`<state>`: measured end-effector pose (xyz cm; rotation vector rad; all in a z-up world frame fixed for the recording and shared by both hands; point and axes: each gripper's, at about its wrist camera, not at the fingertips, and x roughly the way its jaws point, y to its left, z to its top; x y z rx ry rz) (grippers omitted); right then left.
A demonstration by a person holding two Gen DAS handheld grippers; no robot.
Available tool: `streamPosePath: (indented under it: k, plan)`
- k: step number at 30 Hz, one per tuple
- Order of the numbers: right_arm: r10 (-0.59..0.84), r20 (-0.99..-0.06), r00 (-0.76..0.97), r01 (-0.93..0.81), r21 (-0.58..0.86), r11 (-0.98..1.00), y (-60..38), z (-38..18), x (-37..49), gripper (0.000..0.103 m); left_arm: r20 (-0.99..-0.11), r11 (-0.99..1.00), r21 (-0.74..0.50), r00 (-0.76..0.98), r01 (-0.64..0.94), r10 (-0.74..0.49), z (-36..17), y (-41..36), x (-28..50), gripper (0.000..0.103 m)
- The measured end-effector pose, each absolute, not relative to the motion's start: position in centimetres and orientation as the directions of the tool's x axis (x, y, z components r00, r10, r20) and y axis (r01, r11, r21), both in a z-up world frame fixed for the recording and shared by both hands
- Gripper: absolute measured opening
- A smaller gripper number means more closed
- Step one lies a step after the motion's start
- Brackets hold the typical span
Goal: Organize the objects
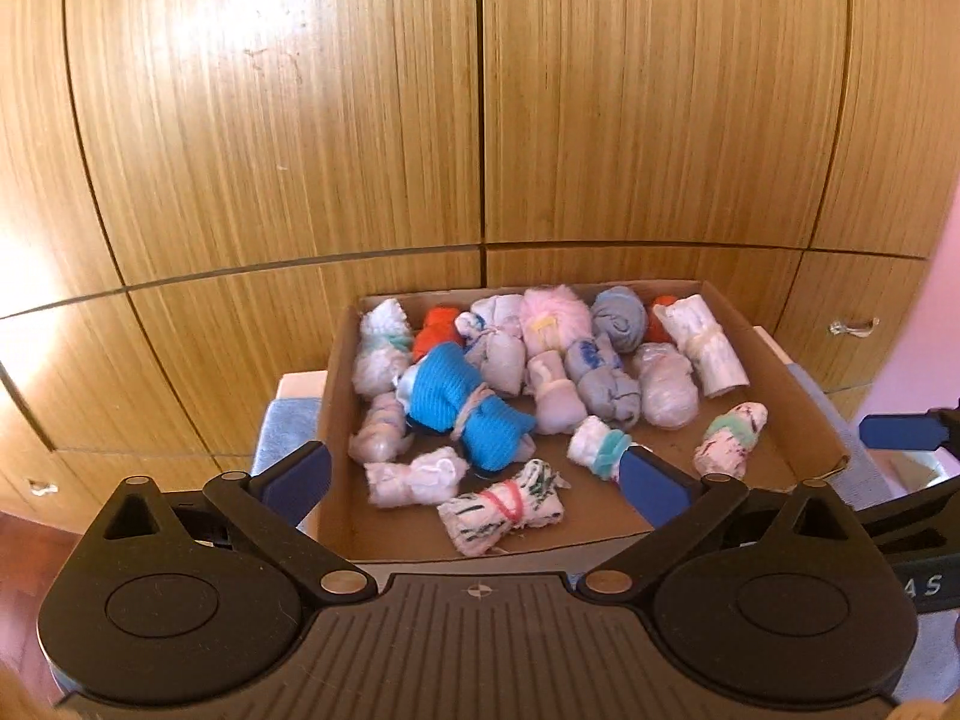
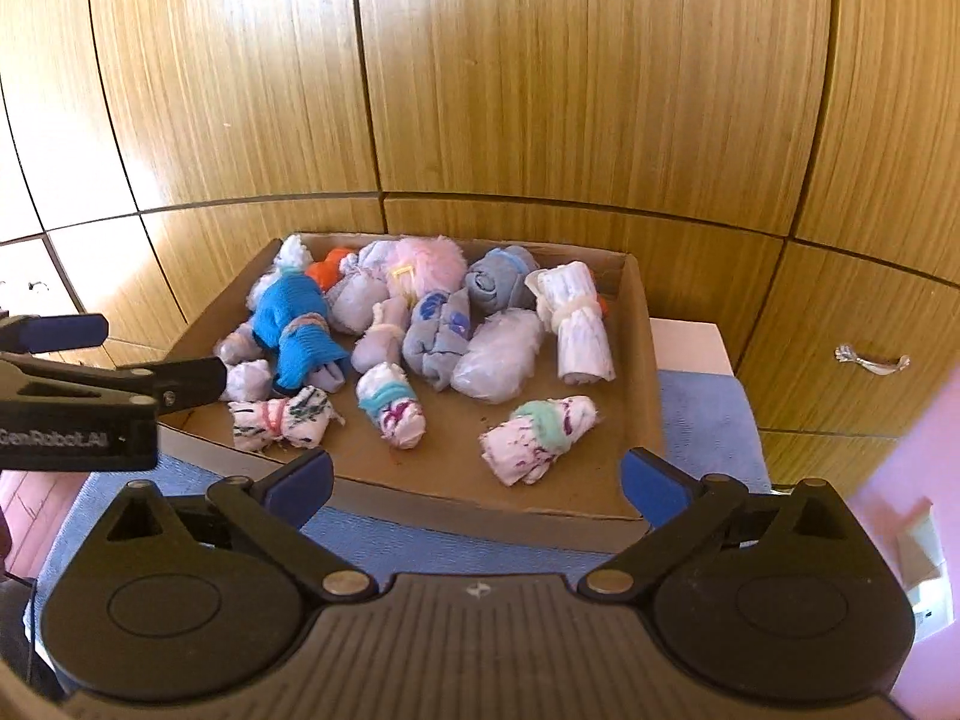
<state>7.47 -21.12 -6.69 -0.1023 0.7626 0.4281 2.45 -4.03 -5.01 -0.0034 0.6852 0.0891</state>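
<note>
The rolled sock bundles (image 2: 420, 336) all lie inside the shallow cardboard box (image 2: 645, 360), packed tight along its far wall and looser toward me, which I take as filling from the back so the near floor stays free. The box sits on a blue cloth (image 2: 702, 414) against the wooden cabinet (image 2: 540, 90). I have my left gripper (image 1: 474, 480) and right gripper (image 2: 477, 480) spread wide with nothing between the fingers, above the near rim.
</note>
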Motion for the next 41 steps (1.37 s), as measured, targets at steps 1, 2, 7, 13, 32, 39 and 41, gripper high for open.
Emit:
streamPosePath:
  k: [1, 2, 7, 13, 32, 39, 41]
  plan:
    - [0.342, -0.687, 0.641, -0.413, 0.067, 0.908, -21.1, -6.7, 7.4, 0.102, -0.63, 0.997, 0.017, 0.774, -0.077, 0.07, -5.0, -4.1, 2.3, 0.103]
    - [0.343, -0.686, 0.641, -0.414, 0.068, 0.908, -21.1, -6.6, 7.3, 0.102, -0.627, 0.998, 0.009, 0.777, -0.069, 0.059, -4.9, -4.1, 2.2, 0.103]
    - [0.345, -0.686, 0.641, -0.415, 0.07, 0.907, -21.3, -6.8, 7.0, 0.102, -0.613, 0.999, -0.001, 0.789, -0.053, 0.041, -4.7, -4.9, 1.4, 0.103]
    - [0.353, -0.691, 0.631, -0.417, 0.082, 0.905, -21.3, -7.3, 7.0, 0.102, -0.62, 0.999, 0.007, 0.784, -0.046, 0.041, -4.7, -5.5, 1.4, 0.103]
    - [0.397, -0.67, 0.628, -0.443, 0.112, 0.889, -20.6, -7.1, 7.0, 0.102, -0.608, 0.995, 0.079, 0.789, -0.054, 0.091, -3.5, -5.6, 2.4, 0.1]
    - [0.4, -0.66, 0.635, -0.444, 0.112, 0.889, -20.5, -6.7, 7.1, 0.102, -0.593, 0.999, 0.045, 0.804, -0.015, 0.039, -2.6, -5.9, 2.5, 0.102]
    - [0.404, -0.659, 0.634, -0.446, 0.114, 0.888, -20.4, -6.6, 7.1, 0.102, -0.578, 0.999, 0.05, 0.815, -0.016, 0.042, -2.5, -6.1, 2.5, 0.102]
